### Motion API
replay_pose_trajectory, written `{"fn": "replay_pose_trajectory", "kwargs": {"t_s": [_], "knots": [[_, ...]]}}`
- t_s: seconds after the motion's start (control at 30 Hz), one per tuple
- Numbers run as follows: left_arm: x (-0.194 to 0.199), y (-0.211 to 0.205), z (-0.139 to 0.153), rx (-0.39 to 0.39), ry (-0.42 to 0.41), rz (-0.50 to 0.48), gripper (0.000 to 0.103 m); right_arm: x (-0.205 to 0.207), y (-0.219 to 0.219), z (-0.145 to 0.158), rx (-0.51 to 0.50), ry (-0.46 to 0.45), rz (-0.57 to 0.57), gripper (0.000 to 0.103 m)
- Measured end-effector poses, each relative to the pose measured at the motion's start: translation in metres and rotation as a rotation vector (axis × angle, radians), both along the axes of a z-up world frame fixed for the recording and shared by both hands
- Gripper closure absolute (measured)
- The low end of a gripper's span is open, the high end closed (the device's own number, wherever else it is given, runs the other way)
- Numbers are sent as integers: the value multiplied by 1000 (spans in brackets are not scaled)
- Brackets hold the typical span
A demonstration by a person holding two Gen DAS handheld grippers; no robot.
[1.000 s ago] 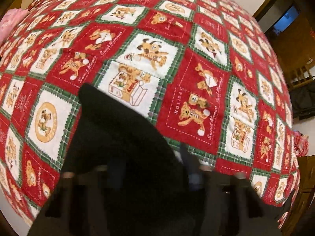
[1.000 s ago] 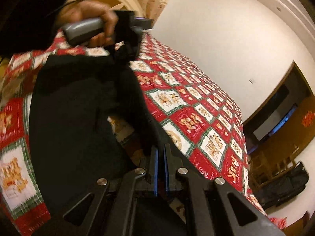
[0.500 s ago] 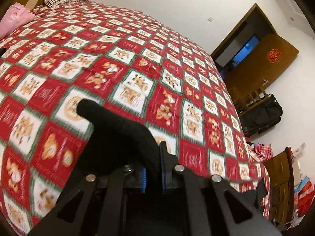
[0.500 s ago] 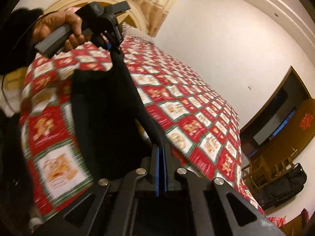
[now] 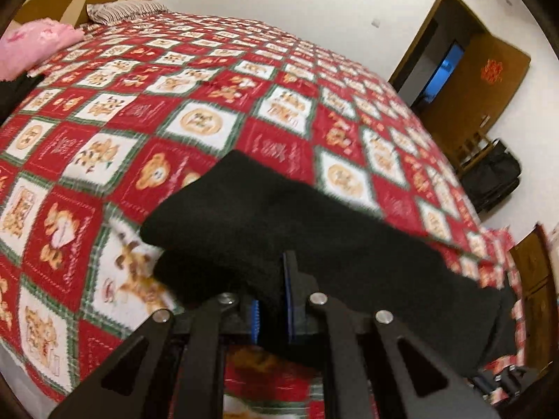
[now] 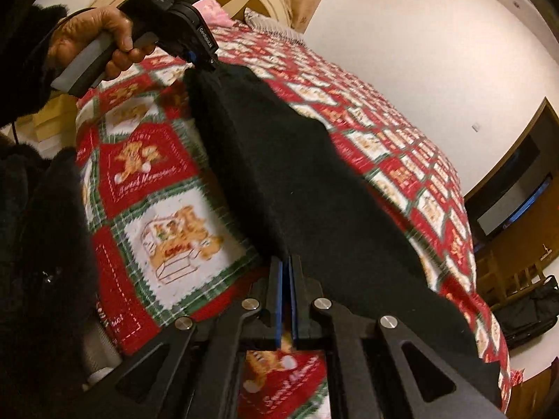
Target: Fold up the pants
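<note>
The black pants (image 6: 297, 174) hang stretched in a long band between my two grippers above the red patchwork bedspread (image 6: 153, 181). My left gripper (image 5: 276, 279) is shut on one end of the pants (image 5: 251, 216); it also shows in the right wrist view (image 6: 206, 63), held by a hand at the upper left. My right gripper (image 6: 287, 272) is shut on the other end of the pants. Its tip shows at the lower right of the left wrist view (image 5: 503, 384). The cloth's far edge drapes toward the bed.
A pink pillow (image 5: 35, 45) and a striped pillow (image 5: 122, 10) lie at the headboard. A wooden doorway (image 5: 450, 66), a chair (image 5: 478, 150) and a black bag (image 5: 496, 181) stand beyond the bed's far side. My dark sleeve (image 6: 38, 244) fills the left of the right wrist view.
Both grippers have lifted and drawn apart, so the pants went from a bunched hanging mass to a taut band over the bed. The left gripper has swung to look toward the headboard.
</note>
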State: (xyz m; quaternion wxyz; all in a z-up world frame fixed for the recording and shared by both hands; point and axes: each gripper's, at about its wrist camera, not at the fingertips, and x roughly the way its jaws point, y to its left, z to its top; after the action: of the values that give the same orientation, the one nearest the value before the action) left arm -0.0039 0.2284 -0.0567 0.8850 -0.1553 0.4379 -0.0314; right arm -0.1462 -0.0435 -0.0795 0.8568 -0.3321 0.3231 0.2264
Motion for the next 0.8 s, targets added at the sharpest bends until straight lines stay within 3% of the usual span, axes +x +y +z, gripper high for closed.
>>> {"fn": "replay_pose_trajectory", "kwargs": {"t_s": [0.1,0.33,0.4,0.47,0.53,0.6,0.67,0.73,0.8], "knots": [[-1,1,-13,53,5,9,87,6,0,-13,1,24,-21,100],[-6,-21,-26,342,-76,-9,75,4,-6,-16,46,-3,-71,98],[-6,-24,-24,427,-63,-1,57,6,-10,-9,85,22,-100,95],[-6,-18,-17,486,-29,33,26,11,-26,12,224,71,-148,91],[-8,-5,-7,468,-18,57,25,13,-53,43,405,70,-220,80],[-11,11,11,414,-31,103,25,13,-88,74,555,23,-308,42],[-12,21,29,379,-57,158,24,16,-137,103,638,-75,-449,23],[-12,21,43,338,-99,177,24,29,-189,120,631,-136,-618,23],[-8,8,53,302,-127,132,24,54,-233,124,597,-122,-778,23]]}}
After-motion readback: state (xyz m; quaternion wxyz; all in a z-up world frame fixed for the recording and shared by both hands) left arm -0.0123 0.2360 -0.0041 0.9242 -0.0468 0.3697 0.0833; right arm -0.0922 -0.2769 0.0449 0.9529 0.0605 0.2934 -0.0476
